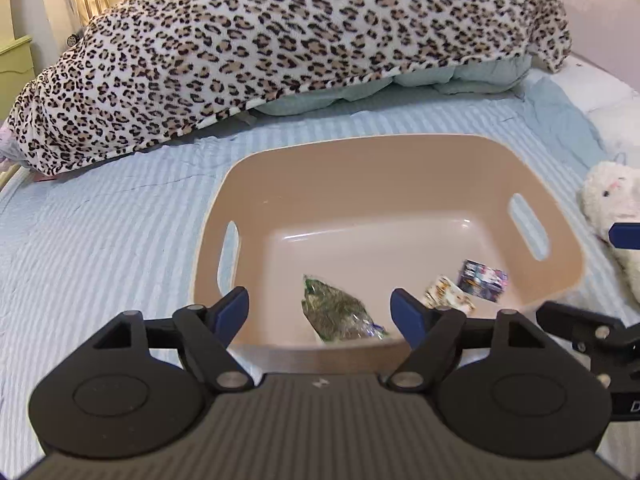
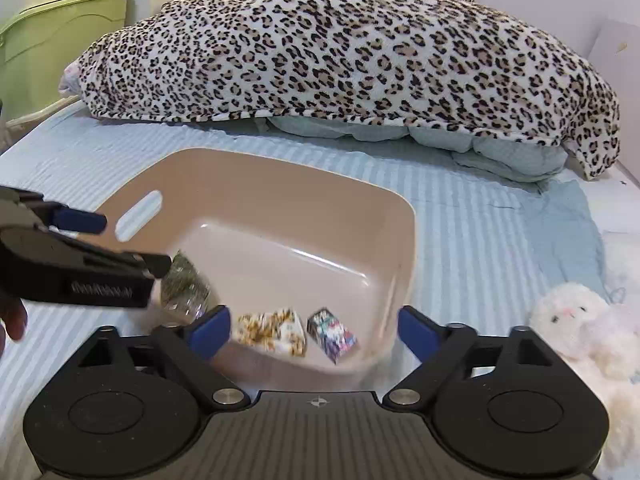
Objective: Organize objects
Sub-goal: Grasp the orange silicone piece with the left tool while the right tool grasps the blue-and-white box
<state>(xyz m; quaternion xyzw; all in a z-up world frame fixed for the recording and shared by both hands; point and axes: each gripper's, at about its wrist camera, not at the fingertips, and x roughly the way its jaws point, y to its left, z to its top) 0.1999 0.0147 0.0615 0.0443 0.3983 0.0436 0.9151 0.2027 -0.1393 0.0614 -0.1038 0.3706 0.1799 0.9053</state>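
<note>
A tan plastic basket (image 1: 352,160) with handle slots sits on the striped bed; it also shows in the right wrist view (image 2: 256,184). Inside lie a green packet (image 1: 340,312), a yellow-patterned packet (image 1: 448,298) and a small dark printed box (image 1: 482,286). The right wrist view shows the green packet (image 2: 186,286), the yellow-patterned packet (image 2: 274,332) and the box (image 2: 332,334). My left gripper (image 1: 322,314) is open and empty over the basket's near rim. My right gripper (image 2: 314,332) is open and empty over the basket's near corner.
A white plush toy (image 2: 576,324) lies on the bed right of the basket and shows in the left wrist view (image 1: 614,208). A leopard-print blanket (image 1: 300,40) heaps over pillows at the back. A green cabinet (image 2: 60,28) stands beyond the bed's left side.
</note>
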